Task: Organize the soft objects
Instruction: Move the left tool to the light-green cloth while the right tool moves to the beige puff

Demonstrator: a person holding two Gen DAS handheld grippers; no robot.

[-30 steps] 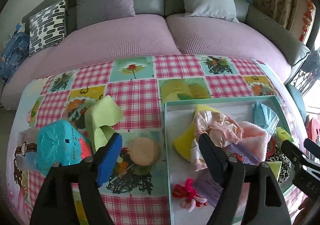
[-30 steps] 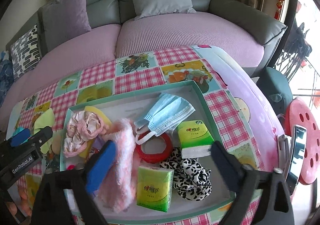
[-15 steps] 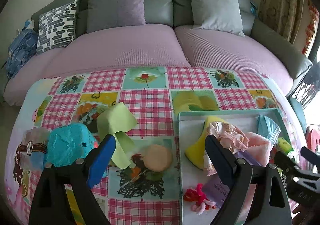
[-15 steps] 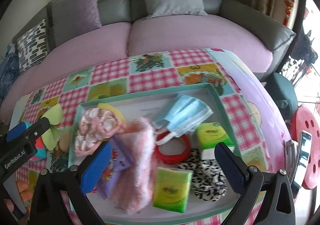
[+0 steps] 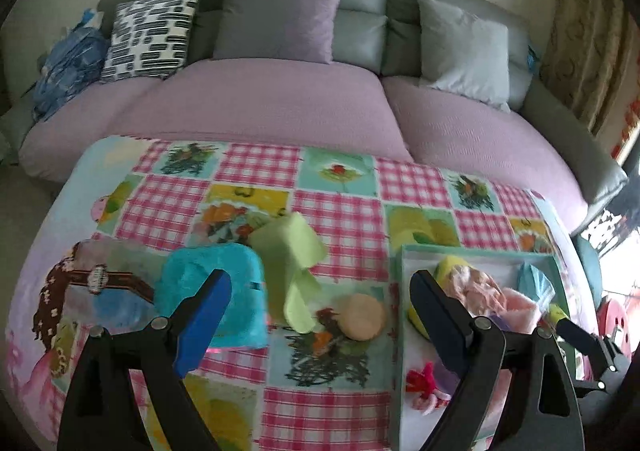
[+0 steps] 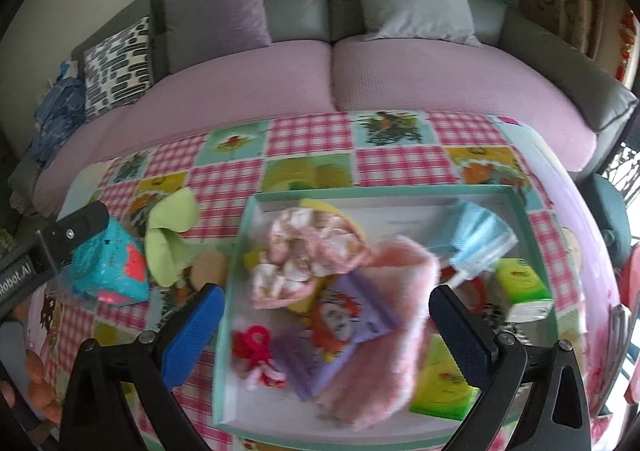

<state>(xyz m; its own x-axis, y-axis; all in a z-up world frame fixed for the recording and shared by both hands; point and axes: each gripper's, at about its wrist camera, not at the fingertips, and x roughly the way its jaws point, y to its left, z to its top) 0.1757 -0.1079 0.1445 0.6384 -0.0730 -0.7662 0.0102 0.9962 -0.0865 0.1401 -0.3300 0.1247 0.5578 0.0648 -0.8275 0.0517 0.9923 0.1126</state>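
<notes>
At the lower right of the right wrist view, the teal-rimmed tray (image 6: 240,235) holds a pink fluffy cloth (image 6: 400,291), a blue face mask (image 6: 480,235), green tissue packs (image 6: 520,279) and a red hair tie (image 6: 252,343). To its left, on the checked worktop (image 5: 336,211), lie a turquoise sponge (image 5: 208,275), a green cloth (image 5: 288,251) and a round tan puff (image 5: 362,317). The left hand-held gripper (image 5: 320,315) and right hand-held gripper (image 6: 326,327) both stand wide apart, gripping nothing.

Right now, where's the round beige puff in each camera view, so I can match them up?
Left wrist: the beige puff lies on the tablecloth at centre, just left of the tray.
Right wrist: it shows at left of centre, partly hidden, again just left of the tray.
Shared landmark: the green cloth beside it.
</notes>
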